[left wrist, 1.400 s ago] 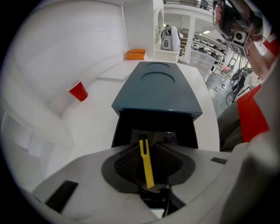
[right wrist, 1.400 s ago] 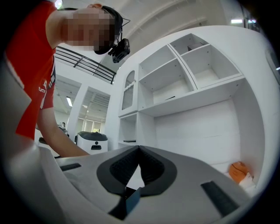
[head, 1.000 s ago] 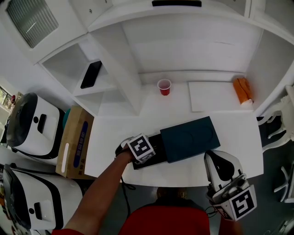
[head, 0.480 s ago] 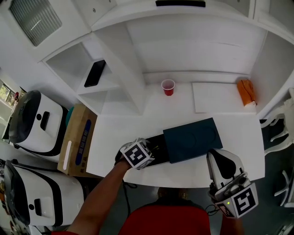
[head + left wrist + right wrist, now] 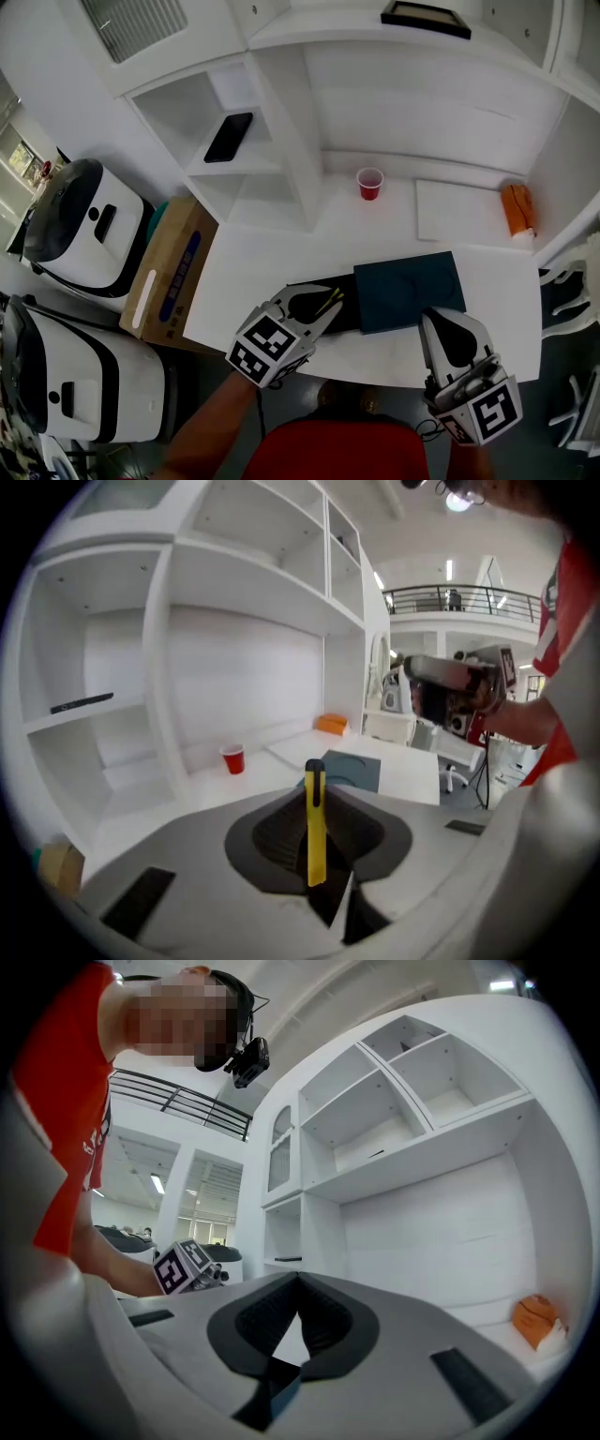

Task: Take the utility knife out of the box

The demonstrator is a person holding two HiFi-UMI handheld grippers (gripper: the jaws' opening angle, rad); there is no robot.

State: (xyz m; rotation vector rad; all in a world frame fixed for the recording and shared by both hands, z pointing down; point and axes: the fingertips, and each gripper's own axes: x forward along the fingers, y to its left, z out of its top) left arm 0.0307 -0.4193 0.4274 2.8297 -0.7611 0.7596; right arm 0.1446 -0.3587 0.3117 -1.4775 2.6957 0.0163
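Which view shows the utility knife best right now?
The left gripper view: the yellow utility knife stands full-length, clamped between the left tongs. The head view shows only a yellow sliver; the right gripper view shows none.

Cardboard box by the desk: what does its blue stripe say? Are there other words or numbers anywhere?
Blue stripe on the cardboard box: white print, too blurred to read.
Cubes on the left gripper and right gripper: square marker patterns, no words.
Nothing else readable.
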